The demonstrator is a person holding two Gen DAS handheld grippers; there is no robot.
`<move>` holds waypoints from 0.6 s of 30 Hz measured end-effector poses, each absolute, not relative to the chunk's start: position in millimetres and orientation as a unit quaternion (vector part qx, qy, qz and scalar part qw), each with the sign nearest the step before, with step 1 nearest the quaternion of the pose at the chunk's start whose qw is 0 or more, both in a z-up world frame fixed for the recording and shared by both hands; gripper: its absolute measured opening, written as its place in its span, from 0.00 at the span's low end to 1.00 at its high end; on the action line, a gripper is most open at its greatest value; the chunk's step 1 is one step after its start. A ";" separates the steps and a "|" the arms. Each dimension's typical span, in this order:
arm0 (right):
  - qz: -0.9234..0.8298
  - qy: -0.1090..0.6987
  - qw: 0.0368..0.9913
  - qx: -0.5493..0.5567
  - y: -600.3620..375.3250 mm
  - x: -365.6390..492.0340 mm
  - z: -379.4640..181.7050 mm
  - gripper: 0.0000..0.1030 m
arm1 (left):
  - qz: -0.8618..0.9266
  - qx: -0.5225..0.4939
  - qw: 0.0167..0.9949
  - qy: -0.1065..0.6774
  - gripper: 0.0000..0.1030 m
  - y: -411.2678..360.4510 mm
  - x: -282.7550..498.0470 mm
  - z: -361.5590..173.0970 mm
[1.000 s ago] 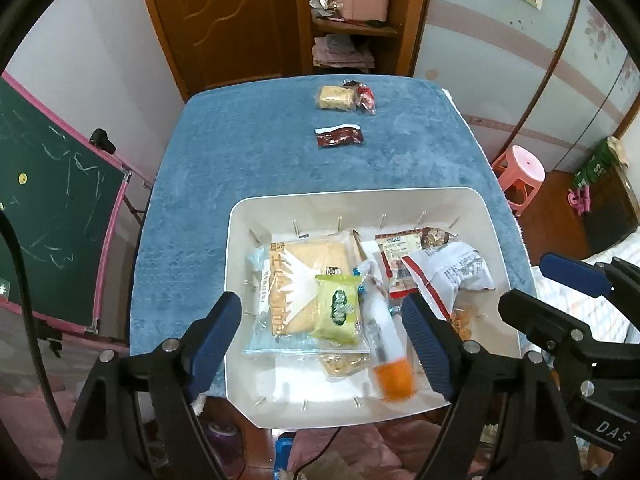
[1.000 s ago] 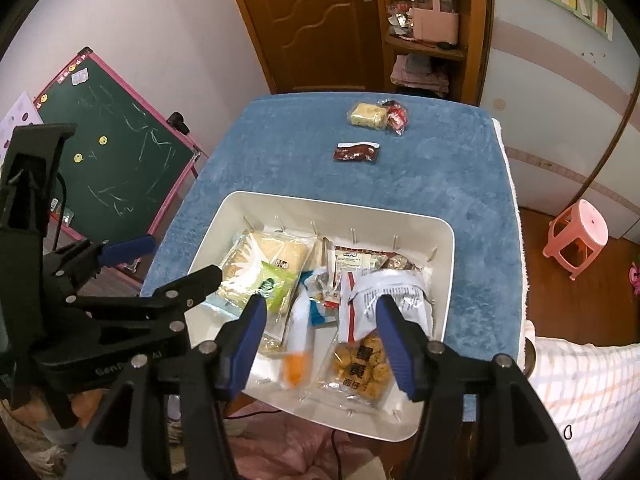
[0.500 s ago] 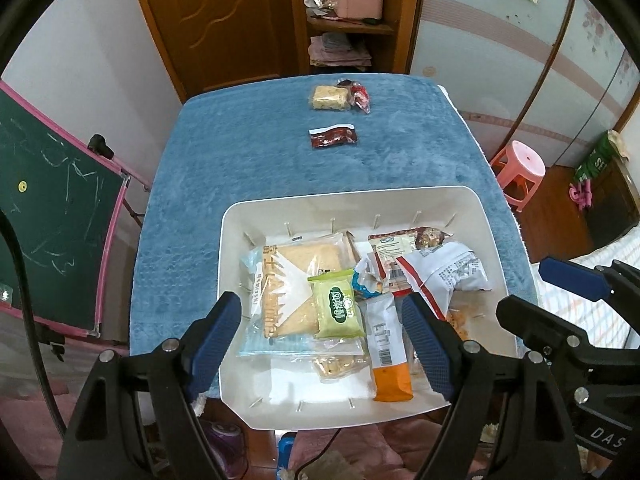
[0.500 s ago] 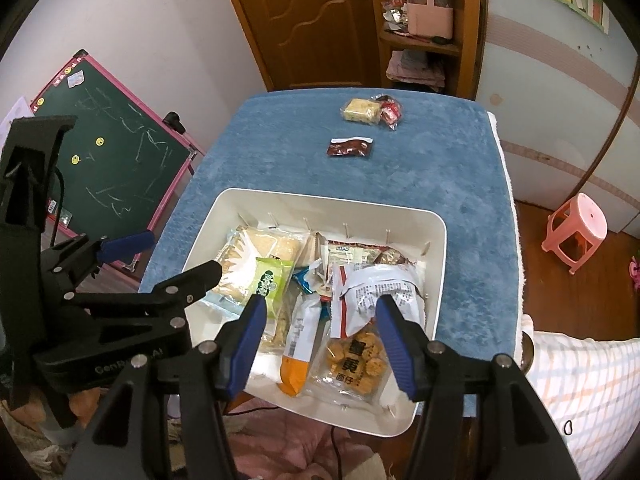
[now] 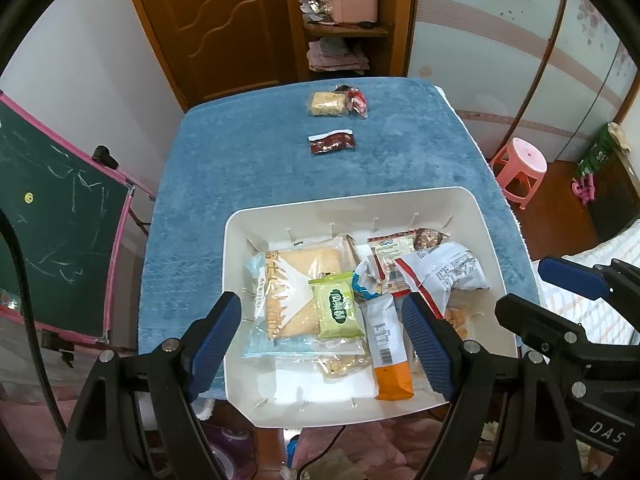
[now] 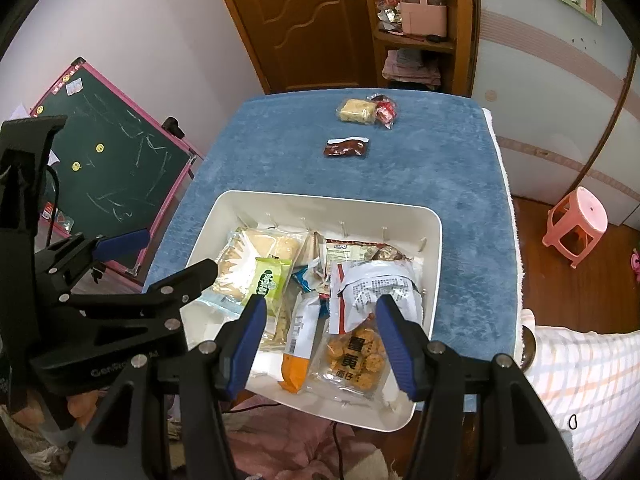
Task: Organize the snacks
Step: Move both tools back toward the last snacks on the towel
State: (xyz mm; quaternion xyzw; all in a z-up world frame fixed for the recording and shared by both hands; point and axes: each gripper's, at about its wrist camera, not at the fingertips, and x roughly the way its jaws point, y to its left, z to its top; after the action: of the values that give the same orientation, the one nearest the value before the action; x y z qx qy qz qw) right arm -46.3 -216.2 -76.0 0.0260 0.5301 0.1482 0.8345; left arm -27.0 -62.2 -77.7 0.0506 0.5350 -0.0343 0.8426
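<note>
A white bin [image 5: 452,196] [image 6: 304,198] at the near end of the blue-covered table [image 5: 260,160] holds several snack packs: a bread pack [image 5: 296,292], a green pack [image 5: 338,312], an orange-ended stick pack [image 5: 390,356] and a bag of round biscuits [image 6: 356,356]. Three snacks lie on the cloth at the far end: a dark red sachet [image 5: 332,142] [image 6: 346,148], a yellow cake pack [image 5: 326,104] [image 6: 356,111] and a small red packet [image 5: 357,102] [image 6: 384,112]. My left gripper [image 5: 322,340] and right gripper [image 6: 320,342] hover open above the bin, empty.
A green chalkboard with a pink frame [image 5: 52,236] stands left of the table. A pink stool [image 5: 520,168] sits on the floor to the right. Behind the table are a wooden door [image 5: 228,20] and a shelf with a pink basket [image 5: 354,2].
The orange-ended stick pack has settled flat in the bin. Both views have shifted slightly, and the grippers stay above the bin with the same opening.
</note>
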 end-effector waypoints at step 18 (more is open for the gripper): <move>0.090 0.536 0.836 0.079 -216.9 3.7 -76.4 0.56 | -0.058 0.149 0.869 0.469 0.80 -41.6 32.0 -29.4</move>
State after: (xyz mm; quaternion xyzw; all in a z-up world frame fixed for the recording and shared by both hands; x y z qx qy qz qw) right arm 3.7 -216.9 -76.4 0.0795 0.5360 0.0897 0.8357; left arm 32.0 -41.6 -29.4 0.1493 0.4687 -0.0583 0.8687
